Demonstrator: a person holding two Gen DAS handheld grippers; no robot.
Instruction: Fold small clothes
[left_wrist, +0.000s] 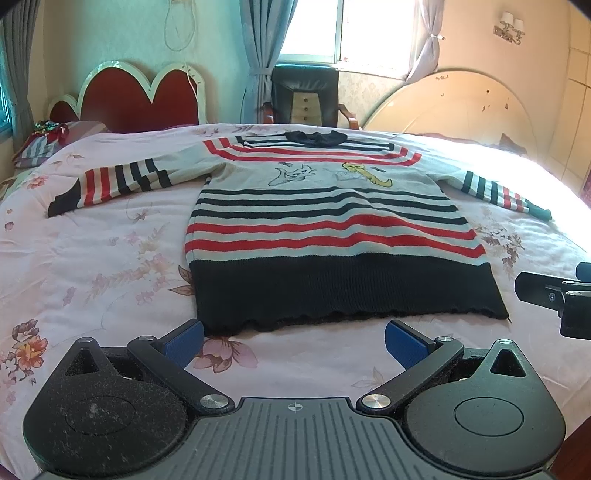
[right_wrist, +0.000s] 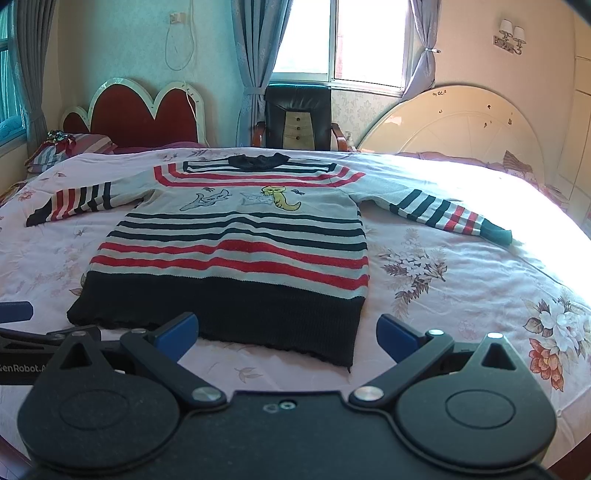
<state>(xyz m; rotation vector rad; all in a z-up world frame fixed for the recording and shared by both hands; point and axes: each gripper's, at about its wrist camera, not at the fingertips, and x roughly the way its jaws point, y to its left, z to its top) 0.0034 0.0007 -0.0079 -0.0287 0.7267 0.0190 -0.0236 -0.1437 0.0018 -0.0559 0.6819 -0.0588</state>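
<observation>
Sweater (left_wrist: 325, 221) lying flat on bed (left_wrist: 74, 266), sleeves spread, long axis running away from both grippers. Left gripper (left_wrist: 293, 341) hovering spread, empty, facing hem's left half; right gripper (right_wrist: 286, 334) likewise spread, nearing hem's right corner.

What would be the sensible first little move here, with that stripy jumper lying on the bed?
Probably reach the left gripper forward to the left sleeve and pinch its cuff, ready to fold it across the body. The sweater lies flat with both sleeves spread out, nothing folded, and both grippers are open and empty short of its dark hem.
</observation>
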